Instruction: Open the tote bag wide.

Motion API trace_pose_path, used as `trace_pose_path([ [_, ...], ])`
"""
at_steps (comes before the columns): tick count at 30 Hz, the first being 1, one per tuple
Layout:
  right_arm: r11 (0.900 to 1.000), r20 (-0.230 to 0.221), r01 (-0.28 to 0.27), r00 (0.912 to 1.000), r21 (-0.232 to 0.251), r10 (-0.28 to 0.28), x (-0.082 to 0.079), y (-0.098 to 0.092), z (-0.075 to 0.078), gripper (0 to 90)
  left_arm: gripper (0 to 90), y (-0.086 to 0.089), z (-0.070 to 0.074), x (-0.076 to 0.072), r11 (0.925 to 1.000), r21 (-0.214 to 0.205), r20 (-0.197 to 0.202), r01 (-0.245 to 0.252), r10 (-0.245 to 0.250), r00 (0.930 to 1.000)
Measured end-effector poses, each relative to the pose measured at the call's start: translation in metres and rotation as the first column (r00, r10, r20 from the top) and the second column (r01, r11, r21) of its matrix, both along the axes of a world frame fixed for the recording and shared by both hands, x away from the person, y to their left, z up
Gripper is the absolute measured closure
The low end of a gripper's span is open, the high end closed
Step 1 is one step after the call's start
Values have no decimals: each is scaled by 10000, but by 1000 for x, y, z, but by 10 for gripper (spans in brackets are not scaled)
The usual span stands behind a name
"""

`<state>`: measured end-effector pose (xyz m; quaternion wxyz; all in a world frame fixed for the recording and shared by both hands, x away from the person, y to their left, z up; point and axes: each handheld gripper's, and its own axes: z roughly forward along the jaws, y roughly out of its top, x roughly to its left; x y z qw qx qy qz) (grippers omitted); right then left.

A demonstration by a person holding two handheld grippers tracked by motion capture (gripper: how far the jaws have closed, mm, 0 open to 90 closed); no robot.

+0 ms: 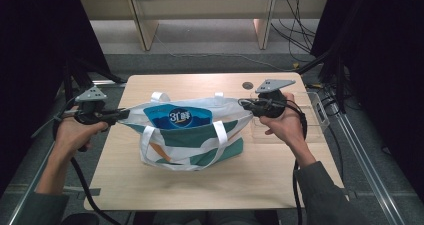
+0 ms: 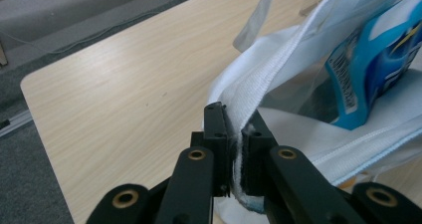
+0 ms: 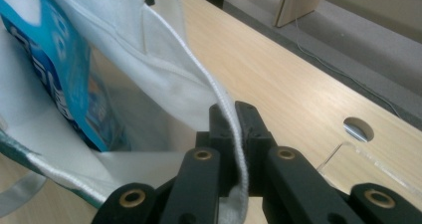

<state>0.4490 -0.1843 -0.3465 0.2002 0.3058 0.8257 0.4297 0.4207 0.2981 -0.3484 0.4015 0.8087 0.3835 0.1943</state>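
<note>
A light wooden table (image 1: 165,185) is lying under both grippers, carrying everything in the scene. Between the two grippers a white tote bag (image 1: 187,145) with teal and orange patches is sitting on the tabletop, its mouth being stretched open sideways, with one end of the rim at each gripper's tips. Inside the bag, roughly midway between the grippers, a blue packet (image 1: 177,117) with white lettering is standing against the far wall, rising just above the near rim. Just beyond the right gripper, on its outer side, a clear plastic tray (image 1: 315,116) is resting at the table's edge. The left gripper (image 1: 120,116), held in the person's left hand (image 1: 75,132), is pointing inward toward the bag; in the left gripper view its jaws are pressing together on the white stitched hem (image 2: 249,109) of the bag's rim. The right gripper (image 1: 243,104), held in the right hand (image 1: 285,125), is pointing back toward the left one, and in the right gripper view its jaws are likewise pinching the hem at the bag's opposite end. Near the far edge, beyond the right gripper, a small round hole (image 1: 247,85) is showing in the tabletop.
</note>
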Motion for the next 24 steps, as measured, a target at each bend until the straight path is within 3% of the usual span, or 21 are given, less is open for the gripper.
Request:
trace_pose_path([
  [6,10000,-199,34,9998,32,-33,-8,0,-24,868,846,-3,-20,6,9999,70,-205,-134,136,9997],
  [7,10000,-380,28,9993,-51,-30,-9,-2,-30,868,845,-3,-26,8,9995,319,-382,25,-13,9993],
  [9,9999,-339,24,9994,-101,-28,-9,-1,-32,868,844,-2,-28,9,9995,307,-494,16,0,9988],
  [10,9998,-586,102,9982,-150,-111,-11,2,-38,867,844,-3,-31,9,9999,42,-467,-106,108,9988],
  [11,9998,-586,102,9982,-150,-111,-11,2,-38,867,844,-2,-32,10,9996,269,-532,81,-67,9986],
  [12,9993,-348,-44,9994,-363,32,-7,1,-41,867,844,-4,-35,11,9998,212,-549,-7,19,9985],
  [20,9992,-627,-97,9980,-384,72,-7,4,-53,862,844,-3,-54,11,9997,244,-981,48,-24,9952],
  [24,9992,-521,-86,9986,-392,66,-8,7,-57,861,842,-3,-69,13,10000,87,-1336,49,-37,9910],
])
